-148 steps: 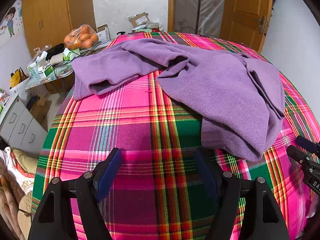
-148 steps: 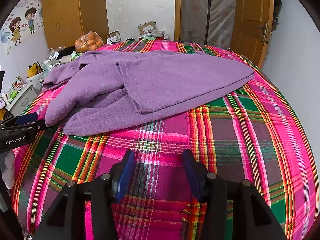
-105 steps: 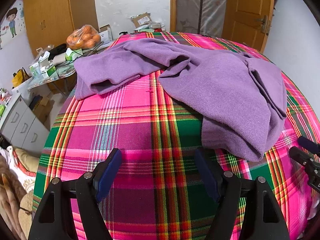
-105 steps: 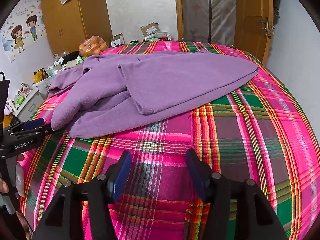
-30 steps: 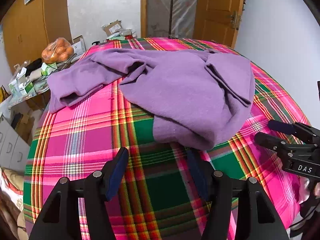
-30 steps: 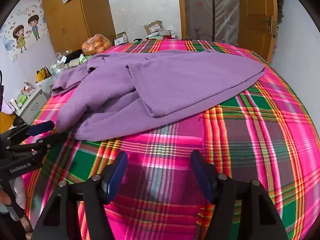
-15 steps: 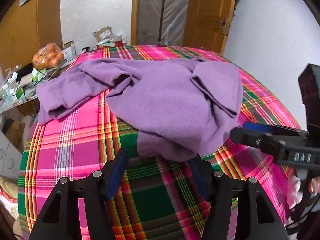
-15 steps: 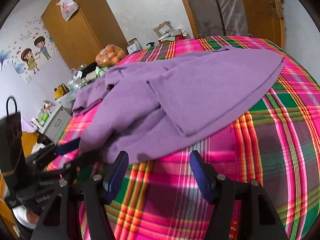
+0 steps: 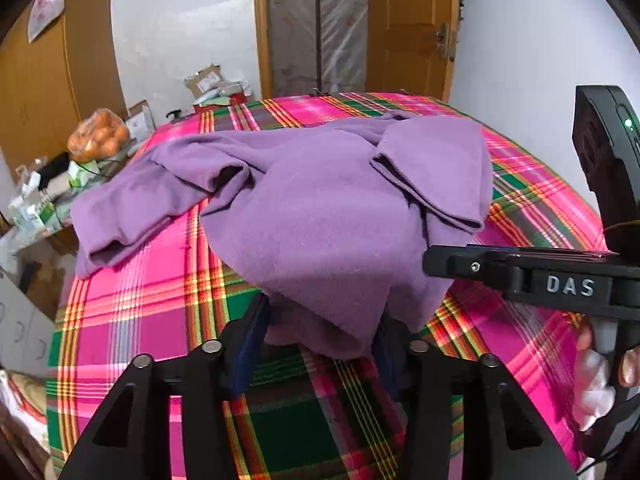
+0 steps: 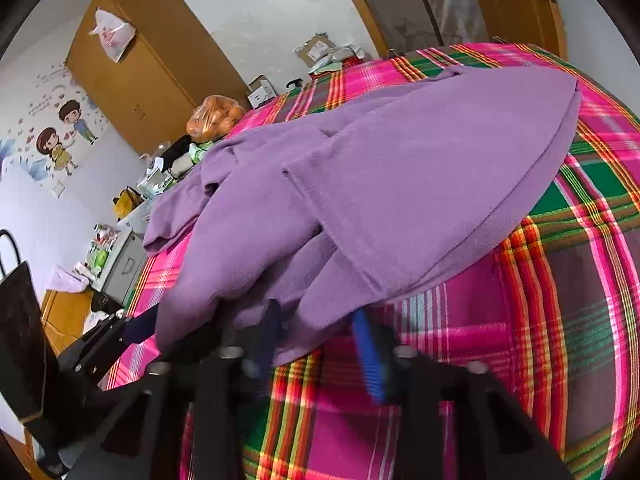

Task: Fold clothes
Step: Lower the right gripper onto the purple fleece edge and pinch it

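purple garment [image 9: 320,216] hem btwn both grippers' closing jaws

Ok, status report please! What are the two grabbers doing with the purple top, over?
Left gripper closing, purple top hem between its fingers. Right gripper closing on the near edge too. Top still rumpled on plaid bed. Nothing in the way.

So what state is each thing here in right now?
Purple garment: crumpled, unfolded, on the plaid bedspread.
Left hand-held gripper: jaws closing, garment's near edge between them.
Right hand-held gripper: jaws closing, garment's edge between them.
Door: partly open.
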